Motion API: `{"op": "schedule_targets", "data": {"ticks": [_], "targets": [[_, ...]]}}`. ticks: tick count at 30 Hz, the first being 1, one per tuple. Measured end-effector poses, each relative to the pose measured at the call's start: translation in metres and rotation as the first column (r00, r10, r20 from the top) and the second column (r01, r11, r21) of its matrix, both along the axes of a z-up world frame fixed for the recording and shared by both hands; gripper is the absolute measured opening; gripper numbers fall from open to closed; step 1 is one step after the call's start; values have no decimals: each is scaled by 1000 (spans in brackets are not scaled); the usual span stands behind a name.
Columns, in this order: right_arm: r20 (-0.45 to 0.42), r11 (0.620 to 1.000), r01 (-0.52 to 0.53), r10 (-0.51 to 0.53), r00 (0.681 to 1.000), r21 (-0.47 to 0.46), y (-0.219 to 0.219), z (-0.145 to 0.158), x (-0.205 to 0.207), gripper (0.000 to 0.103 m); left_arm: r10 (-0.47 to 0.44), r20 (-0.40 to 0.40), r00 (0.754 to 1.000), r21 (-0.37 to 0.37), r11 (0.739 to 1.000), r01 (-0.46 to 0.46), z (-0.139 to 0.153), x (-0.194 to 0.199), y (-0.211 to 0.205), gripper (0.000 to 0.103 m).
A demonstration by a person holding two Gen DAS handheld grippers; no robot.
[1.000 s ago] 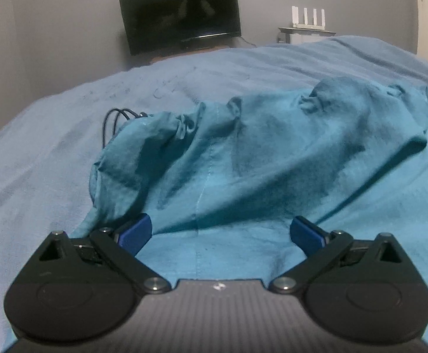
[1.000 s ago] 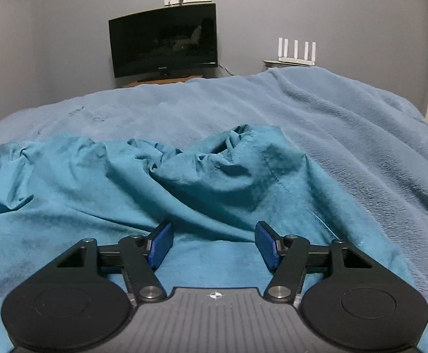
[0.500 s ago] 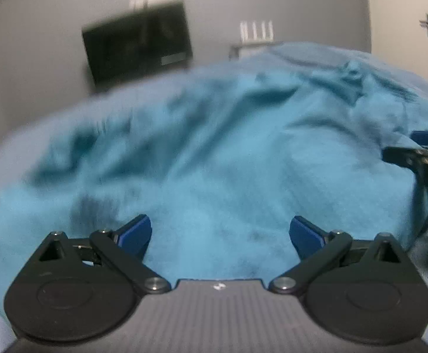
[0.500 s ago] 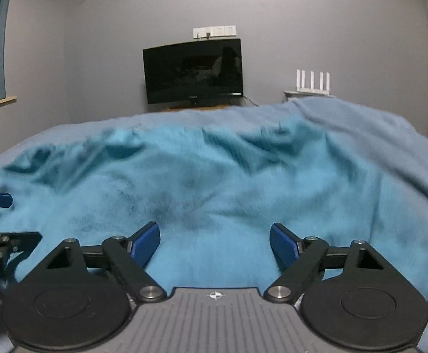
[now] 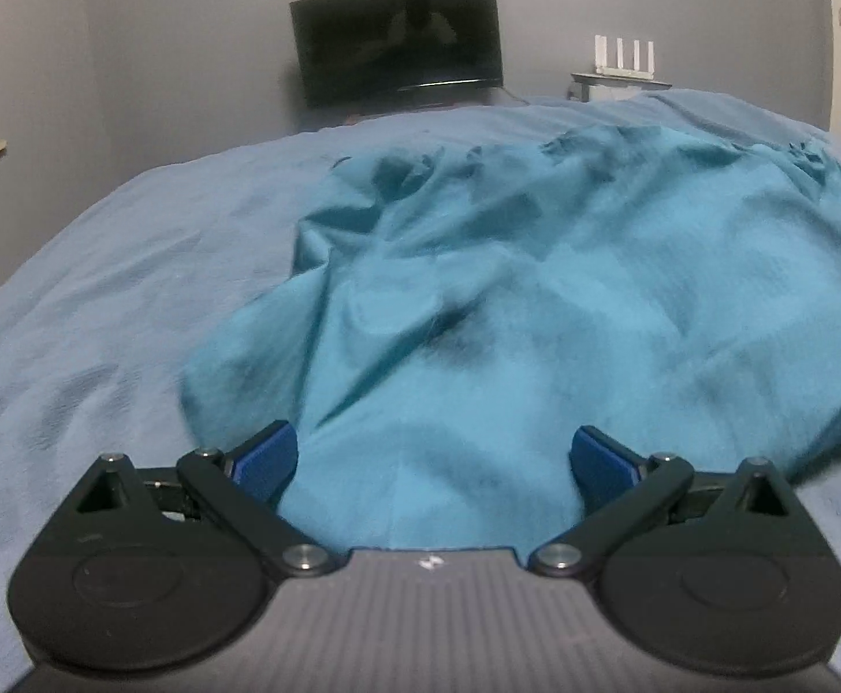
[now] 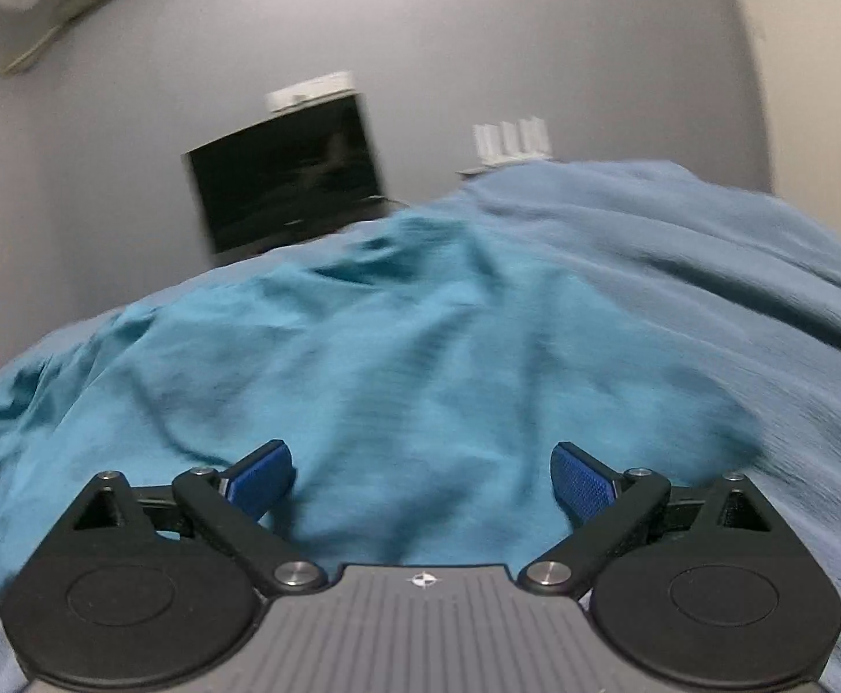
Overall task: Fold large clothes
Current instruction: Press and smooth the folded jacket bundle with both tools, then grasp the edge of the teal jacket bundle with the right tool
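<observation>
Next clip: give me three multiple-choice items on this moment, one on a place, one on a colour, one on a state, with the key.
1. Where does the garment lie?
A. on the bedspread
B. on the floor
C. over a chair

2. What colour is the garment?
A. red
B. teal
C. white

3. How do the right gripper's jaws stand?
A. clamped on the garment
B. shut on nothing
C. wide apart, gripping nothing

Key: 1 A, the cloth is spread rumpled over the lighter blue bedspread in both views. 2 B, it reads teal against that paler cover. 3 C, the blue pads stand well apart with cloth only lying between them; they have just been opening.
</observation>
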State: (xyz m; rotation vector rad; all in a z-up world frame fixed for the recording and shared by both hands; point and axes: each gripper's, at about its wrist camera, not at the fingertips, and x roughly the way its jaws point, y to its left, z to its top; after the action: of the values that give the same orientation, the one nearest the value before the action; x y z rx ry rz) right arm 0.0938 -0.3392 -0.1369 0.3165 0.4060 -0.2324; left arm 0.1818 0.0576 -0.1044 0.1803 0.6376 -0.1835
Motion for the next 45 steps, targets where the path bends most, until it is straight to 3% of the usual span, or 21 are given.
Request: {"op": "schedule_targets", "data": {"ticks": [3, 5, 7, 10, 12, 19, 24, 30, 33, 36, 38, 43, 44, 45], "targets": [[-6, 998, 42, -42, 999, 38, -9, 6, -17, 93, 7, -23, 1000, 2, 1000, -7, 10, -16, 4, 103], [-4, 996, 54, -54, 999, 64, -10, 12, -29, 94, 17, -28, 999, -43, 999, -18, 19, -29, 13, 103], [-10, 992, 57, -56, 998, 110, -11, 17, -39, 95, 35, -44, 998, -140, 989, -41, 29, -48, 21, 103], [-24, 981, 54, -51, 998, 187, -9, 19, -54, 96, 59, -91, 994, -309, 947, -84, 36, -65, 32, 103], [-38, 970, 62, -55, 998, 236, -9, 17, -60, 96, 41, -116, 992, -380, 921, -82, 34, -65, 31, 103], [-69, 902, 104, -83, 994, 418, -24, -8, -58, 96, 79, -197, 977, -423, 893, -157, -1, -45, 34, 103], [-75, 831, 154, -135, 988, 534, -41, -37, -45, 97, 117, -214, 970, -465, 861, -207, -23, -22, 44, 103], [-51, 866, 133, -123, 991, 483, -36, -46, -21, 100, 152, -128, 980, -462, 865, -195, -33, -7, 40, 103], [20, 887, 92, -114, 993, 452, -37, -43, -10, 94, 149, -101, 984, -486, 855, -179, -35, 0, 41, 103], [66, 890, 78, -120, 991, 448, -47, -45, 2, 93, 143, -105, 984, -550, 816, -177, -39, 9, 50, 102], [101, 866, 74, -142, 985, 495, -58, -51, 9, 93, 148, -117, 982, -603, 775, -189, -43, 16, 56, 102], [153, 802, 54, -179, 972, 595, -77, -70, 30, 83, 199, -186, 962, -734, 623, -271, -61, 32, 78, 72], [166, 787, 45, -185, 969, 615, -79, -74, 34, 76, 207, -193, 959, -737, 615, -281, -63, 34, 80, 70], [170, 774, 42, -192, 966, 632, -81, -77, 38, 72, 209, -193, 959, -729, 624, -283, -62, 35, 79, 67]]}}
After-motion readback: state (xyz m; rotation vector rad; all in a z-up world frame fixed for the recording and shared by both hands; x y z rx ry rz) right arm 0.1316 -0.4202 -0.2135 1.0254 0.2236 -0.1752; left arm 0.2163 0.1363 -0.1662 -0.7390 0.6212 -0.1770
